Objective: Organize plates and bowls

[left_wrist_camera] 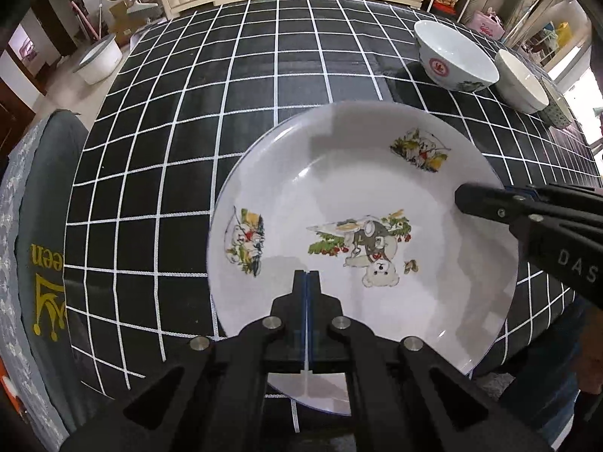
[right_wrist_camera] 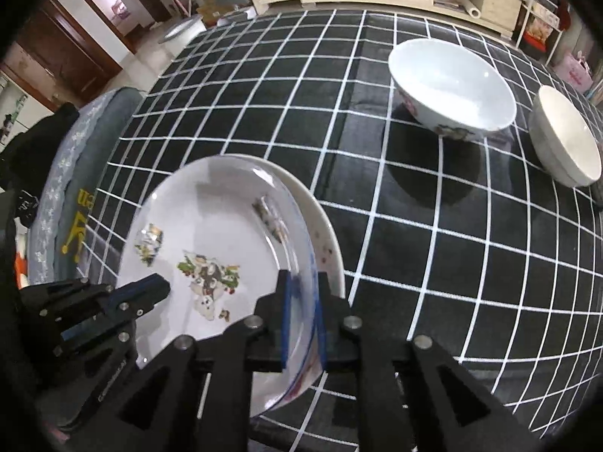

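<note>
Left wrist view: your left hand-held gripper [left_wrist_camera: 307, 277] has its blue pads pressed flat together, closed with nothing visibly between them, hovering over the near part of the cartoon-bear plate [left_wrist_camera: 361, 226]. Your right hand-held gripper [right_wrist_camera: 301, 293] straddles that plate's right rim, jaws narrowly apart, the rim between the pads; you cannot tell whether they press on it. A second white plate [right_wrist_camera: 328, 241] peeks out beneath. Both sit near the desk's front edge, on the black white-gridded tablecloth [left_wrist_camera: 188, 132]. Well apart, at the far right, stand a printed white bowl [right_wrist_camera: 452, 86] and a plain cream bowl [right_wrist_camera: 565, 139] just beside it.
</note>
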The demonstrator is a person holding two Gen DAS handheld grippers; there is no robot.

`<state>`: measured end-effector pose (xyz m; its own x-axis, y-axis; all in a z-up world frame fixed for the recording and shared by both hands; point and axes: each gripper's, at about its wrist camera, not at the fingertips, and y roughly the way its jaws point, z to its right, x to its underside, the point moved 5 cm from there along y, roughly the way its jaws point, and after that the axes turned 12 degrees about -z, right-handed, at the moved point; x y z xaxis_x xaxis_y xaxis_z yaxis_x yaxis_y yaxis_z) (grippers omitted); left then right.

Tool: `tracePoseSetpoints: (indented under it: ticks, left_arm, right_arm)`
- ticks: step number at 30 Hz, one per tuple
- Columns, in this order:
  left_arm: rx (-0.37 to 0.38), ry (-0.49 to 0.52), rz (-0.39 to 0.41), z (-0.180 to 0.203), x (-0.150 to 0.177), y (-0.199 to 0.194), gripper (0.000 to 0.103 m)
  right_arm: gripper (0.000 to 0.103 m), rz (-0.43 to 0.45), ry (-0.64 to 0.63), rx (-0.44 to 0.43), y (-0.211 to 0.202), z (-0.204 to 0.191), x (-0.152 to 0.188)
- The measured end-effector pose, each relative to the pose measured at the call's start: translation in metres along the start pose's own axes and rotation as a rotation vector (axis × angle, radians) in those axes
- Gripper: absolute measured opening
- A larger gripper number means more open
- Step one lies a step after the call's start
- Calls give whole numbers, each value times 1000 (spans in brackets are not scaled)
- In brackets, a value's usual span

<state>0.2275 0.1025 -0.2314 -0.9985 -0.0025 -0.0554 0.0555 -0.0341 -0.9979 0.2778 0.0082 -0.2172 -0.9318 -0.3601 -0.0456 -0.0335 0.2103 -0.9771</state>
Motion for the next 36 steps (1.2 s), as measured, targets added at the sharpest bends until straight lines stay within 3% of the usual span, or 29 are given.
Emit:
tracePoseSetpoints:
  ticks: [10,17,19,21,23,25,36]
  left_arm:
    - [11,-12,17,-3,-3,1,0]
    - [16,-18,20,-3,0,-2,0]
    - [16,-14,24,-2,1,-3,0]
    - [16,-13,27,0,1,-4,0]
    - [21,-13,28,1,2,-4,0]
    - [26,-15,28,1,3,-4,0]
    - [29,-18,78,7,0,-28,0]
  right_arm:
    - [19,-1,-17,68,0,-4,-2]
    - [20,-18,-4,58,-1,-2,-2]
    - [29,-12,-25,42,-1,-5,-1]
    - [48,-6,-41,9,-4,-9,0]
    - [54,19,-55,32,-10,-13,1]
    - [68,40,-57,75,-15,-13,0]
    - [73,52,-31,66,-35,11,15]
